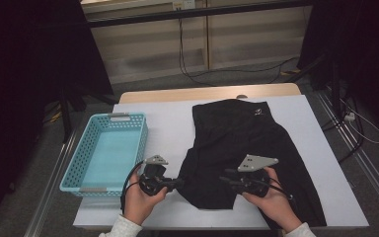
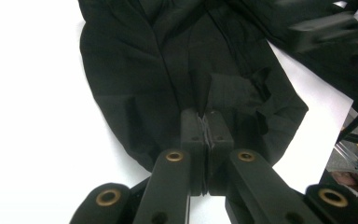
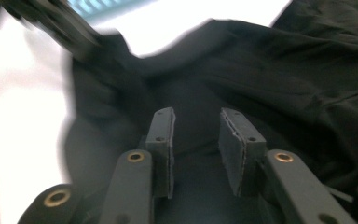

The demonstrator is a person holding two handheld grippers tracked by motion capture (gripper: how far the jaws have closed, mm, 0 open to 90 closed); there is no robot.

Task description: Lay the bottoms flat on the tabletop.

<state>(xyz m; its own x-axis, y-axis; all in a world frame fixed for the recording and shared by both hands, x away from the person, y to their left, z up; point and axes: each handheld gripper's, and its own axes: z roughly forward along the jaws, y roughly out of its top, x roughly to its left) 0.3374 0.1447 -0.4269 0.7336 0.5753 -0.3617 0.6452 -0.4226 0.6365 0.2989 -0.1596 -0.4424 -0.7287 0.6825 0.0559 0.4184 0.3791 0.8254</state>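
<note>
Black garment [image 1: 246, 143], small white logo; turquoise perforated basket [image 1: 84, 153]; white table cover [image 1: 168, 123].

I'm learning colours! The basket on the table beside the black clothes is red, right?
Not quite. The basket is light blue, not red, as the high view shows. It does sit on the table beside the black clothes.

On the table: one black garment [image 1: 246, 148], one light-blue basket [image 1: 86, 153] — and two hand-held grippers, the left gripper [image 1: 177, 183] and the right gripper [image 1: 225, 178].
</note>
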